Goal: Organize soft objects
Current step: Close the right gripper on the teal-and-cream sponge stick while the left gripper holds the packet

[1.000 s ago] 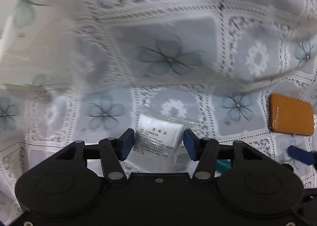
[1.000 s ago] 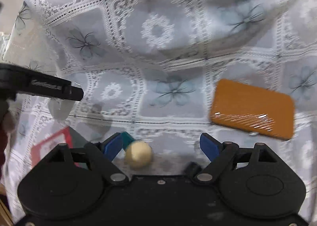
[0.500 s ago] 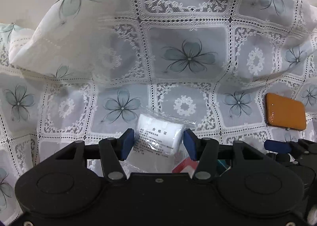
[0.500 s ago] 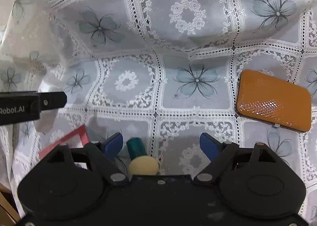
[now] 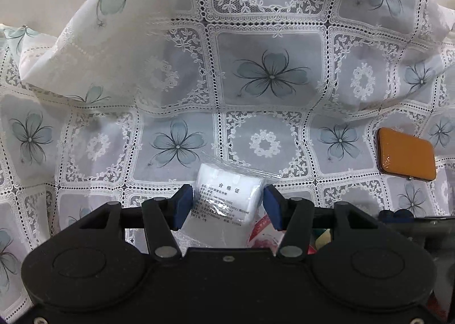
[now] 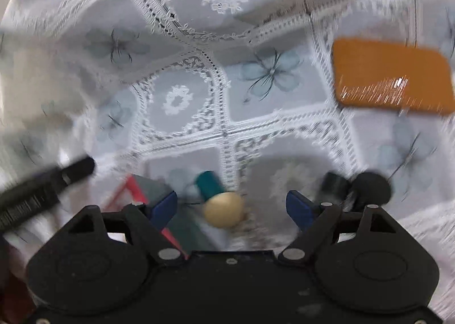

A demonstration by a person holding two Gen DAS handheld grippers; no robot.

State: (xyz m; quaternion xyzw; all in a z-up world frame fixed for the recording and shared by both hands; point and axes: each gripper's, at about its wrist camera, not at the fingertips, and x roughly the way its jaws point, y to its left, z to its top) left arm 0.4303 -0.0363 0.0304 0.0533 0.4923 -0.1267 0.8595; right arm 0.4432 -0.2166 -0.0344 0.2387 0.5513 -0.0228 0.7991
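My left gripper [image 5: 227, 204] pinches a soft white packet in clear crinkly plastic [image 5: 226, 201]. Its blue pads press the packet's two sides. The packet sticks out straight ahead of my left gripper, long way pointing forward, with the printed label facing up. It hangs above the white lace tablecloth with blue flowers [image 5: 270, 73].

My right gripper [image 6: 231, 207] is spread wide and holds nothing. That picture is blurry. Right in front of it, a bit to the left between the fingers, lies a small sponge puff with a cream round tip and a teal handle [image 6: 220, 201]. Its long way points ahead and a little left. My right gripper is the nearer one to it, so I think it grabs that next. A flat orange case [image 6: 392, 79] lies far ahead on the right.
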